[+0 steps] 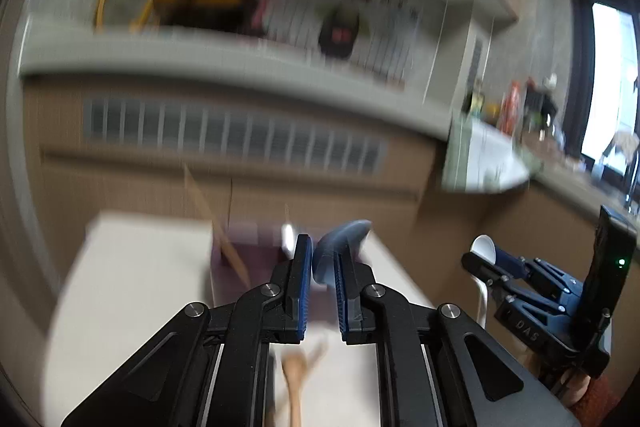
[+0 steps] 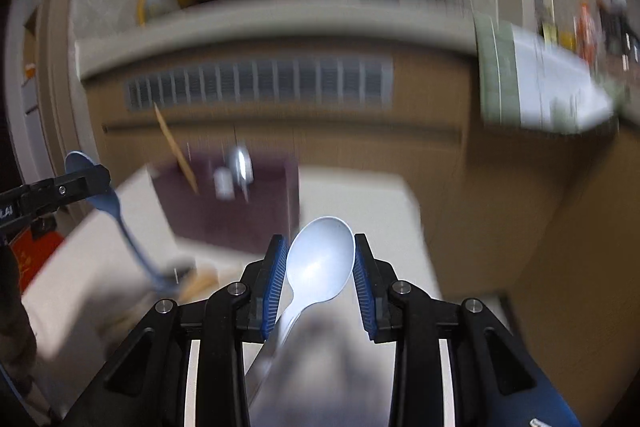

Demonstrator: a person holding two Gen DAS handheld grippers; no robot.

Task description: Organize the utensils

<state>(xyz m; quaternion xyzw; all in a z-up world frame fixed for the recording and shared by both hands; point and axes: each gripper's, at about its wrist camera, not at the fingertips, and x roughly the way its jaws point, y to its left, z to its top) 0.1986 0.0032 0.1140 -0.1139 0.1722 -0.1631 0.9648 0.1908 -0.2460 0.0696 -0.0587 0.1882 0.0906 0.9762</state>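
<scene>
While both views are smeared by motion blur, the tools themselves read clearly: the left gripper has its jaws drawn close together and pinches a blue spoon by the bowl, the bowl sticking up past the blue pads; from the right wrist view the same blue spoon hangs with its handle slanting down toward the table while the left gripper clamps its upper end. The right gripper is set wider, its pads pressed against either side of the bowl of a white spoon, whose handle runs back down between the fingers; from the left wrist view that white spoon points up out of the right gripper, which is held off to the right, level with the left one and well apart from it. Beyond both tools a dark purple holder stands on a white table, with a wooden stick leaning out of it and pale utensils beside the stick, too blurred to name. A wooden spoon lies on the table under the left gripper.
</scene>
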